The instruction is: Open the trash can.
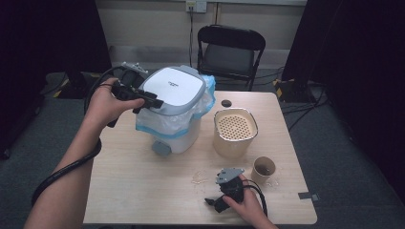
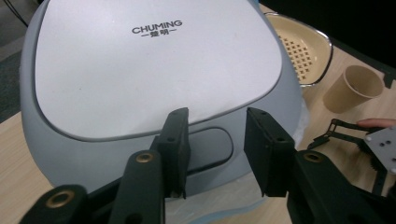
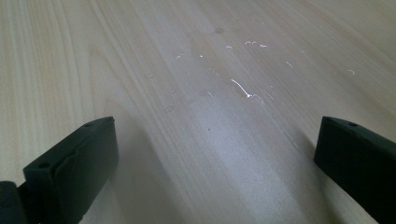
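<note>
The left gripper hovers at the near-left edge of the bin lid, jaws parted with nothing between them. The lidded bin stands left of centre on the table, with a strainer bucket just beside it and a paper cup nearer the right edge. The right gripper, jaws wide open and empty, rests on bare wood near the front edge.

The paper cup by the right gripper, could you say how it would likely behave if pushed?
The paper cup looks thin-walled and light, so it would probably slide or tip easily. It stands upright on the table; squeezed hard, it might crumple.

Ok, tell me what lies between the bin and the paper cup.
In the high view, the cream strainer pot stands between the bin and the paper cup.
</note>
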`<state>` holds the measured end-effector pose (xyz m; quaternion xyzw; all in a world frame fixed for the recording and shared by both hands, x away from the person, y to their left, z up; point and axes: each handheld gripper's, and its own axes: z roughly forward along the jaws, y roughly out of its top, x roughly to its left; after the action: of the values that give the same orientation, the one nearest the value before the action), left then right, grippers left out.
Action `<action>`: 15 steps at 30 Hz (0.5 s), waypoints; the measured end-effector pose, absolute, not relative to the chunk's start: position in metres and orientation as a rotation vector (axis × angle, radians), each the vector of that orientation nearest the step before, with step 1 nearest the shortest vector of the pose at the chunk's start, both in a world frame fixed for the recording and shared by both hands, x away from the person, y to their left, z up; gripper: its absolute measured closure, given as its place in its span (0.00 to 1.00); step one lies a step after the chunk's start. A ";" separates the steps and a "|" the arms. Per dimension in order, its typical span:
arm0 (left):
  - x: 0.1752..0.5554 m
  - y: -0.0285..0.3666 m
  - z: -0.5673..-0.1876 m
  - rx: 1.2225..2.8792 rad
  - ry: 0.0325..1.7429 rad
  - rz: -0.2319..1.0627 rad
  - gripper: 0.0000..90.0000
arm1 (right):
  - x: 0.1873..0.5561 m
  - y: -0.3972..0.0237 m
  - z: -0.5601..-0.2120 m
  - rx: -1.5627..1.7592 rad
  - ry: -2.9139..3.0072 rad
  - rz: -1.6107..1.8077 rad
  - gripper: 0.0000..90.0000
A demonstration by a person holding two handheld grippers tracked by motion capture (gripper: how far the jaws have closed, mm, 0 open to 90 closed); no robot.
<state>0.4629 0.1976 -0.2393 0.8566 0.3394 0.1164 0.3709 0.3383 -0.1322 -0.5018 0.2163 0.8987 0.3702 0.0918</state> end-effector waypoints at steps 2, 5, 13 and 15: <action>0.466 0.196 -0.239 2.194 0.862 0.311 0.71 | 0.338 -0.132 -0.502 0.643 2.670 1.100 0.00; 0.468 0.193 -0.240 2.193 0.867 0.318 0.77 | 0.338 -0.132 -0.502 0.645 2.671 1.100 0.00; 0.468 0.193 -0.238 2.215 0.891 0.330 0.90 | 0.338 -0.132 -0.502 0.645 2.671 1.100 0.00; 0.467 0.194 -0.238 2.211 0.892 0.331 0.91 | 0.338 -0.132 -0.502 0.643 2.670 1.100 0.00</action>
<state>0.4675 0.1937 -0.2381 0.8572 0.3460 0.1282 0.3593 0.3383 -0.1322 -0.5019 0.2163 0.8987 0.3703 0.0915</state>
